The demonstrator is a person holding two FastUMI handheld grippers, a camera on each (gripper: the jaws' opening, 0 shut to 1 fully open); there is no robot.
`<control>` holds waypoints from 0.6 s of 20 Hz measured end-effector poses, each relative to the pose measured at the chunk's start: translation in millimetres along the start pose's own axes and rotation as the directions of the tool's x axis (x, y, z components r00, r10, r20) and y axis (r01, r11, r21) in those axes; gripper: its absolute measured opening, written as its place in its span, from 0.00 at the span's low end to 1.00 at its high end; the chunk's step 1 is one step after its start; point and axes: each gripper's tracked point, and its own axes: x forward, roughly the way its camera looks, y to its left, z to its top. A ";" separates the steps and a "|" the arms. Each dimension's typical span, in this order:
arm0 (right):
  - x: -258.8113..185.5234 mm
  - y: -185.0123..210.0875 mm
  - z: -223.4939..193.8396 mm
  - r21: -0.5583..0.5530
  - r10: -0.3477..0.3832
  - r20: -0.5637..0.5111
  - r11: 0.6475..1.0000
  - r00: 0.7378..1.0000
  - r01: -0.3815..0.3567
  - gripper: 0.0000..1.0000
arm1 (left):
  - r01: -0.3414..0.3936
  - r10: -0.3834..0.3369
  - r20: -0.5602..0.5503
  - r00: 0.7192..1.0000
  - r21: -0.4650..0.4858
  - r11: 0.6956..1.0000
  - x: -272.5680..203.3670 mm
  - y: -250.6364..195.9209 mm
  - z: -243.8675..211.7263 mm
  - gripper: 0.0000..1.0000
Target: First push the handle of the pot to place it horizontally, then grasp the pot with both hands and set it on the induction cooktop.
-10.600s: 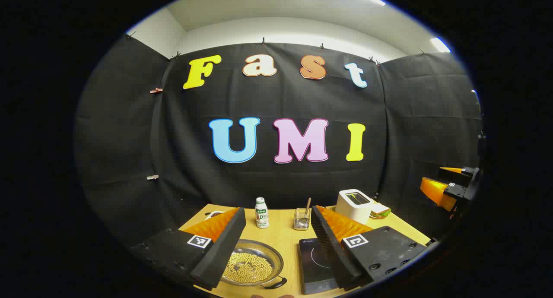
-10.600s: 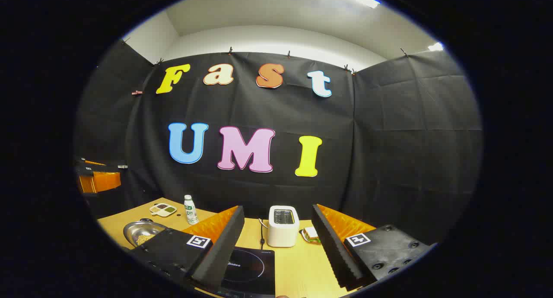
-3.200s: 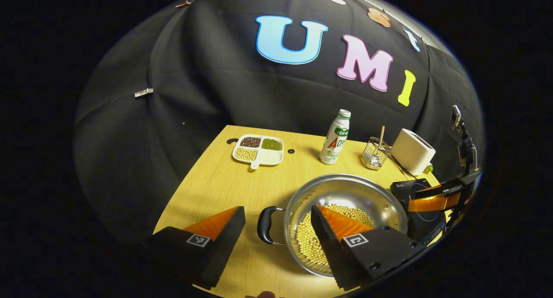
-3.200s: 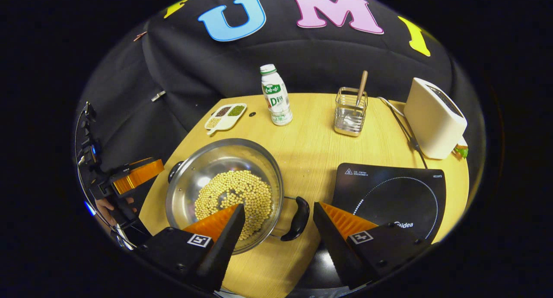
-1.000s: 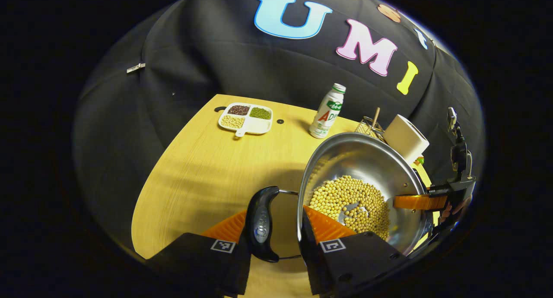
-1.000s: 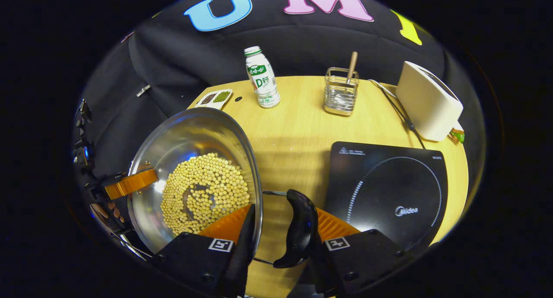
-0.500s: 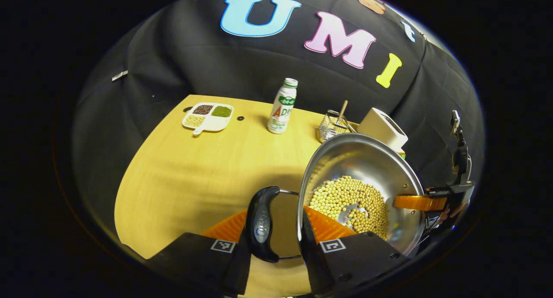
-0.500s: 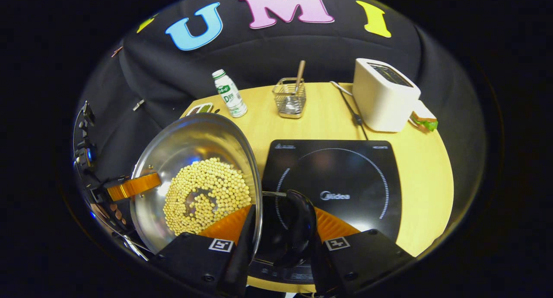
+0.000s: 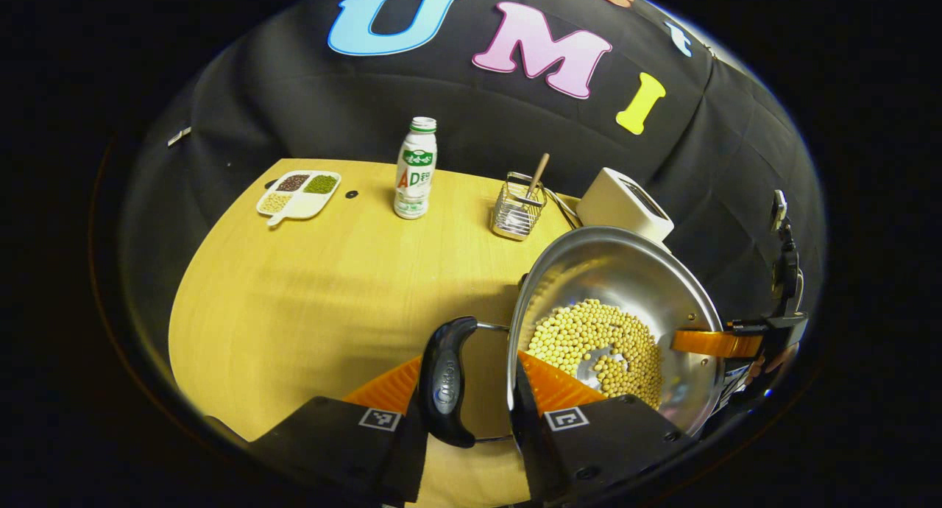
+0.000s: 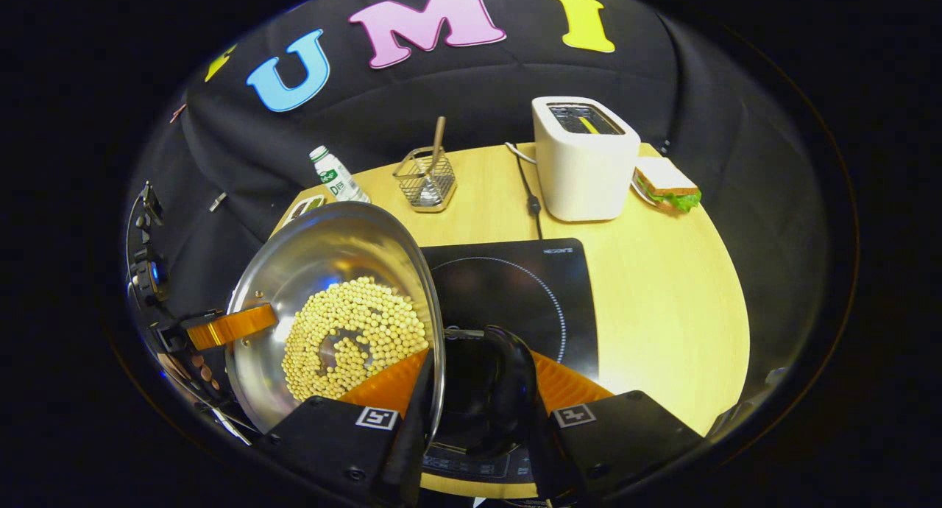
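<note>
The steel pot point(image 9: 625, 269), holding a layer of soybeans point(image 9: 596, 342), hangs in the air between both grippers. My left gripper point(image 9: 465, 401) is shut on its black left handle point(image 9: 447, 379). In the right gripper view, my right gripper point(image 10: 478, 397) is shut on the pot's other black handle point(image 10: 508, 375). There the pot point(image 10: 331, 250) hovers over the left part of the black induction cooktop point(image 10: 515, 280). Each gripper also appears across the pot from the other: the right gripper point(image 9: 717, 344) and the left gripper point(image 10: 232, 325), with a hand behind it.
On the wooden table point(image 9: 294, 294) stand a divided dish of beans point(image 9: 298, 193), a drink bottle point(image 9: 414, 169), a wire basket with a wooden utensil point(image 10: 425, 173), a white toaster point(image 10: 585, 158) with its cord, and a sandwich point(image 10: 666, 184) at the back right.
Both grippers have carried the pot to the right, off the table and over the cooktop. The cooktop now lies under the right handle.
</note>
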 end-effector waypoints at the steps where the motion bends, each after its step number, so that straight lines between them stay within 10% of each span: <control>1: 0.9 -8.4 0.7 0.001 -0.003 -0.001 1.000 1.000 0.003 0.61 | 0.001 -0.001 -0.004 1.000 -0.004 1.000 5.4 -7.1 -0.4 0.56; 12: 24.3 -85.6 10.6 0.012 -0.037 -0.043 0.999 0.998 0.038 0.61 | -0.001 0.000 -0.049 0.999 -0.032 0.999 66.6 -63.9 -13.9 0.56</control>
